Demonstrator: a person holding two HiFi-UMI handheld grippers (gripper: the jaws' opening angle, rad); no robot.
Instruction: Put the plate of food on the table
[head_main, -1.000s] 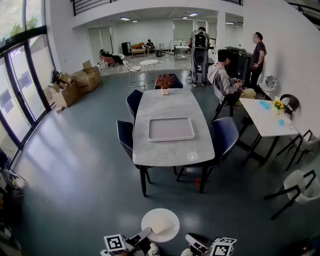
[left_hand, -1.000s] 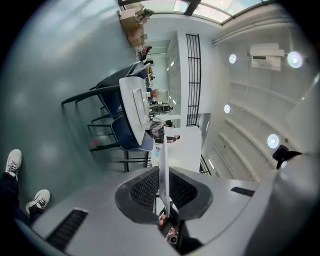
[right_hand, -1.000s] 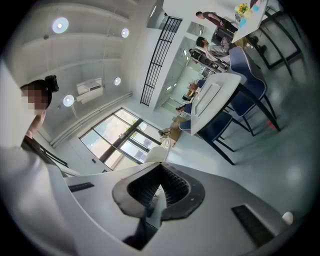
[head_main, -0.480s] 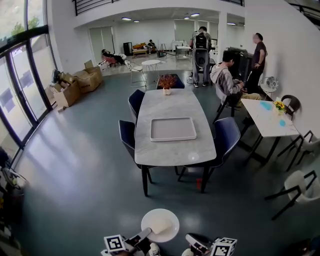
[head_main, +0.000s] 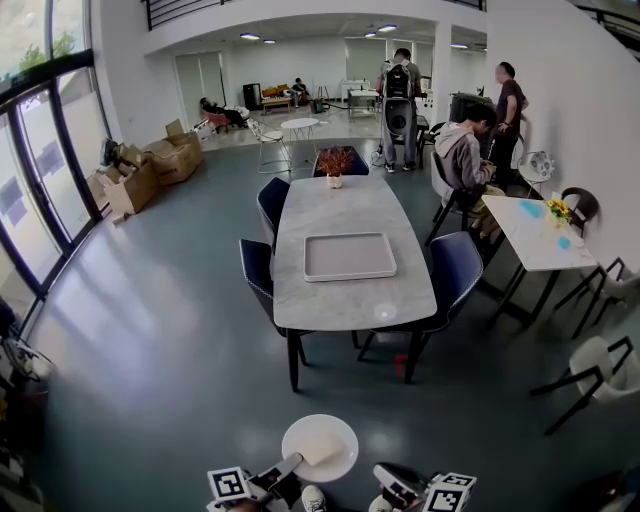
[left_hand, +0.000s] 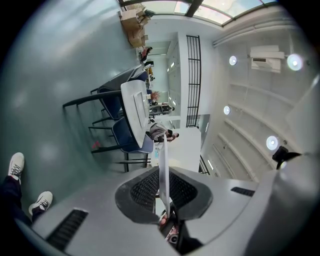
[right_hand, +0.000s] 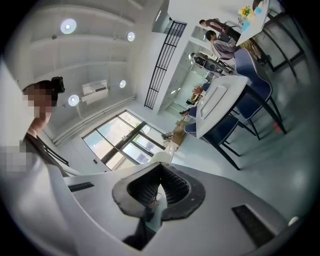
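plate (head_main: 320, 448): white, round, held level in the air over the floor (head_main: 170, 350), low in the head view; not on the surface.
food (head_main: 322, 452): one pale piece lying on the plate; kind cannot be told.
left gripper (head_main: 285, 468): jaws pinch the near-left rim of the plate; in the left gripper view the plate (left_hand: 163, 165) runs edge-on between the two ribbed pads, both pressing on it.
right gripper (head_main: 385, 475): just right of the plate, apart from it; in the right gripper view its jaws (right_hand: 161, 167) are pressed together at the tips with nothing between them.
surface (head_main: 350, 300): long pale marble-look table, well ahead of the plate, across open floor.
tray (head_main: 348, 257): pale rectangular tray, lying flat near the middle of the surface.
flower pot (head_main: 333, 165): at the far end of the surface, reddish blooms.
chairs (head_main: 455, 270): dark blue, drawn up along both long sides.
seated person (head_main: 462, 155): on a chair beyond the far right corner of the surface.
shoe (head_main: 312, 497): white, at the bottom edge between the two grippers.
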